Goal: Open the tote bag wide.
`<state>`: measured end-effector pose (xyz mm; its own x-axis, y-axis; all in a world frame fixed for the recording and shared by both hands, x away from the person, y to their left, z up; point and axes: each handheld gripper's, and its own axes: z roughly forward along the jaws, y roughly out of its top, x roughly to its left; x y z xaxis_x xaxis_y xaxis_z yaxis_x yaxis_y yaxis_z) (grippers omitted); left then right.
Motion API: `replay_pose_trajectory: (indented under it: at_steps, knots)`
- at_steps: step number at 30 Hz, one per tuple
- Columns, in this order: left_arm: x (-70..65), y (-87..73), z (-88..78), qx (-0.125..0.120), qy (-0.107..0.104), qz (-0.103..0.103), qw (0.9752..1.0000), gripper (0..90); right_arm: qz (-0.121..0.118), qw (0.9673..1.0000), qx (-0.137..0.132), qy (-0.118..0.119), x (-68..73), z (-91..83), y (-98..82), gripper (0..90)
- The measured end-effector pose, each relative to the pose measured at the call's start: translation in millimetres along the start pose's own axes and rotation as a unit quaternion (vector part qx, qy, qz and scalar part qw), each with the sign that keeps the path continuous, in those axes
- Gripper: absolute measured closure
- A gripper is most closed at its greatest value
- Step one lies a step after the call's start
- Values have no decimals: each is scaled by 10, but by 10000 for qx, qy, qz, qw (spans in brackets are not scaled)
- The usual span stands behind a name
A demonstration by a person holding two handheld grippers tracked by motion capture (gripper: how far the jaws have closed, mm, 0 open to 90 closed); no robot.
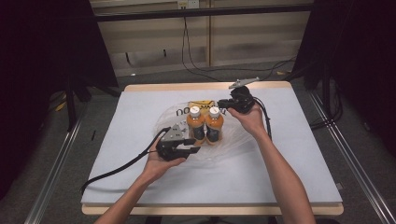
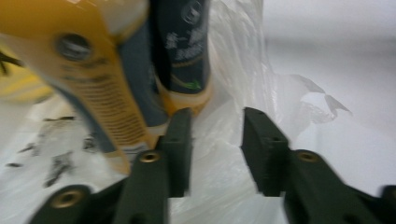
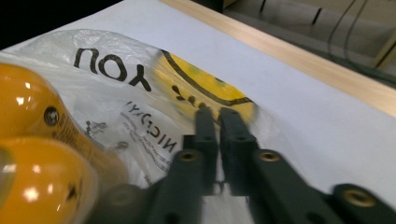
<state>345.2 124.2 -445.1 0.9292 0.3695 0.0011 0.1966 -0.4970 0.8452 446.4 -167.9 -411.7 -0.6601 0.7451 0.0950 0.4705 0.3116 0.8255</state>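
Two bottles [image 1: 206,125] stand side by side, each filled with orange drink, capped in white and wrapped in a dark navy label; the left tool view shows pale lettering, a small green mark on that label, and a yellow panel with fine dark print. Under them lies a clear, whitish plastic bag [image 1: 187,112] printed with bold black letters and a yellow patch edged in black, perhaps a smiley face, though blur hides the detail. The bench [image 1: 289,154] has a pale grey top with a light wooden border. Both tools, left [image 1: 189,150] and right [image 1: 223,103], are black, with brass-coloured screw heads on their jaws.
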Motion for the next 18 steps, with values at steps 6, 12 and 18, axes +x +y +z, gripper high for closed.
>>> replay_pose_trajectory:
  at_steps: [6,12,18]
  knots:
    - [6,19,-239,-223,354,-35,9991,362,-70,9997,-204,-90,35,-261,-118,604]
    - [59,-110,-484,-147,672,-230,9974,172,-36,9982,-581,-108,124,-615,-293,295]
    - [57,-200,-798,-159,992,-333,9944,123,51,9969,-705,-358,167,-839,-491,159]
